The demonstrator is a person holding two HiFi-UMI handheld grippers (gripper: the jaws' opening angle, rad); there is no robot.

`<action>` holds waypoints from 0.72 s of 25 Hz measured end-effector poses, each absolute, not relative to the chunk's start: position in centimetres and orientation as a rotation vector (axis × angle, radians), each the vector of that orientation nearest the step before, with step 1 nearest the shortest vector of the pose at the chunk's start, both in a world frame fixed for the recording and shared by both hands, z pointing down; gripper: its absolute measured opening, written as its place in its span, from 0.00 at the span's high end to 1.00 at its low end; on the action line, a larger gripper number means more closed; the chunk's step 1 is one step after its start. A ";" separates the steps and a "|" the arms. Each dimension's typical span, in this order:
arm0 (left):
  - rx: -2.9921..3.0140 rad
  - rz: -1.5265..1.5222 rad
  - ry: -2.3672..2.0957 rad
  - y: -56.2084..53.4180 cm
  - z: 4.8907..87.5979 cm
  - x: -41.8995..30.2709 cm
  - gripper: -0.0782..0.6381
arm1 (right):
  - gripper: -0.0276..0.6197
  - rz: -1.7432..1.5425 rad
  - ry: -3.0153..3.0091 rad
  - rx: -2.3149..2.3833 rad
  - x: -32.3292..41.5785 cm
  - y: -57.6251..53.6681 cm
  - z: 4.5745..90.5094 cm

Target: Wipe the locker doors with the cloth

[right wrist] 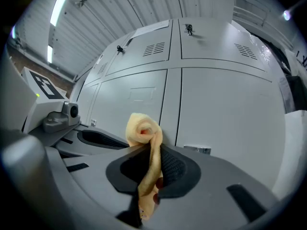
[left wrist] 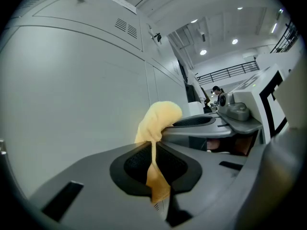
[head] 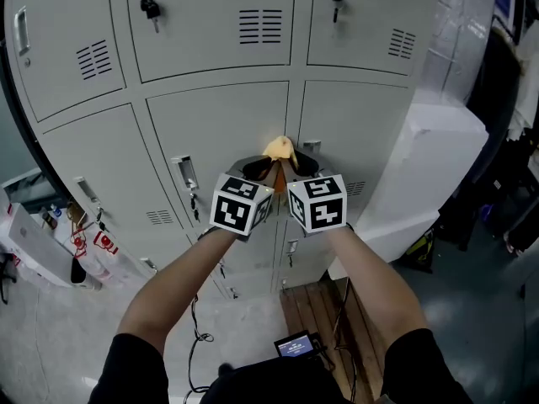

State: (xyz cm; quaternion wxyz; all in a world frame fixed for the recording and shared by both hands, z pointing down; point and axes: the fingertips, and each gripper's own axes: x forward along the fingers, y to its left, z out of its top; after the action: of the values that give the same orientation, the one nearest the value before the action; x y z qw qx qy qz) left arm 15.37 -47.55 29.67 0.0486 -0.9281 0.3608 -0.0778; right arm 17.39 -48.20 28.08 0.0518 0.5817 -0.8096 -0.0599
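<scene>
Both grippers are side by side in front of the grey lockers, and both are clamped on one yellow cloth. The left gripper pinches a thin fold of it between closed jaws, and the right gripper does the same. The cloth's bunched end sticks out past the jaw tips, close to the seam between two lower doors. Whether it touches the metal cannot be told. A key hangs in an upper door's lock.
</scene>
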 end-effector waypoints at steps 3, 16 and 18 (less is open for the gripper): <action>-2.832 -0.235 1.091 -47.6 29.7 15.8 0.84 | 0.85 -0.184 -2.464 1.770 17.8 -48.2 28.1; -2.849 -0.250 1.069 -46.9 29.8 14.9 0.84 | 0.85 -0.145 -2.470 1.795 17.0 -47.6 28.2; -2.852 -0.253 1.069 -46.5 30.1 14.2 0.84 | 0.85 -0.139 -2.482 1.776 16.2 -47.3 28.5</action>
State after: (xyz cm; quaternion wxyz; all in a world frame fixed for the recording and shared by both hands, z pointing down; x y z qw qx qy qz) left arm 14.19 -46.50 30.08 0.0425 -0.9323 0.3495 -0.0828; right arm 16.23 -47.32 28.51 0.0434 0.5807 -0.8117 -0.0455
